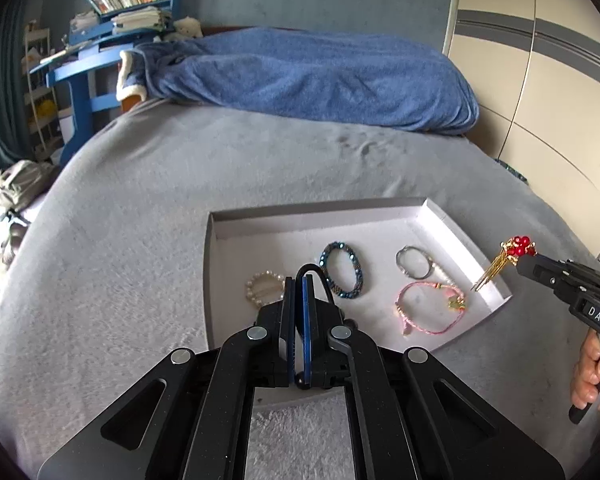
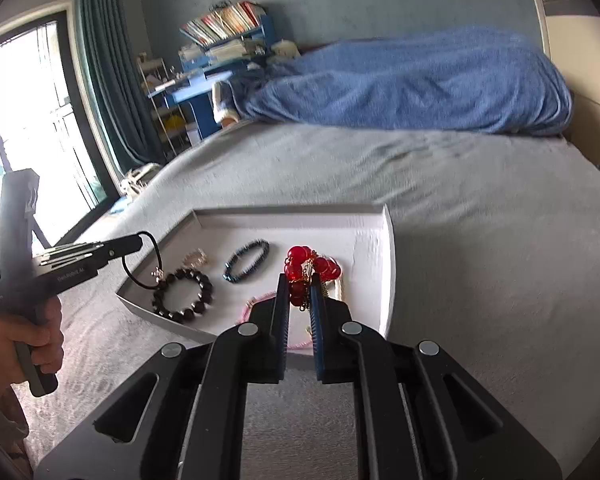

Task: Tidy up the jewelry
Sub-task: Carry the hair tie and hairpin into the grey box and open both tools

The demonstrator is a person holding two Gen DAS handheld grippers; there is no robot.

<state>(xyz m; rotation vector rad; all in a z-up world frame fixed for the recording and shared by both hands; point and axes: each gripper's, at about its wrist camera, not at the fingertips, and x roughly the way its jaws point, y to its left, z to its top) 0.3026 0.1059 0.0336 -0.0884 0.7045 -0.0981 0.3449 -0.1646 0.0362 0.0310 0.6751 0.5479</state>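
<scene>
Red bead piece (image 2: 309,270) sits pinched at the right gripper (image 2: 300,280) tips, gold tassels dangling; in the left wrist view it hangs at the right edge of frame, just over the tray's (image 1: 436,210) right rim. Drop zone lies down-left of it, beside the pink bracelet (image 1: 430,307). Left gripper (image 1: 299,280) is clamped on a black cord (image 2: 156,258), over the tray's lower left.

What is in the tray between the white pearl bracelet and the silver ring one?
The dark blue beaded bracelet lies between the pearl bracelet and the silver bangle, on the white tray floor. The left wrist view shows it best.
</scene>
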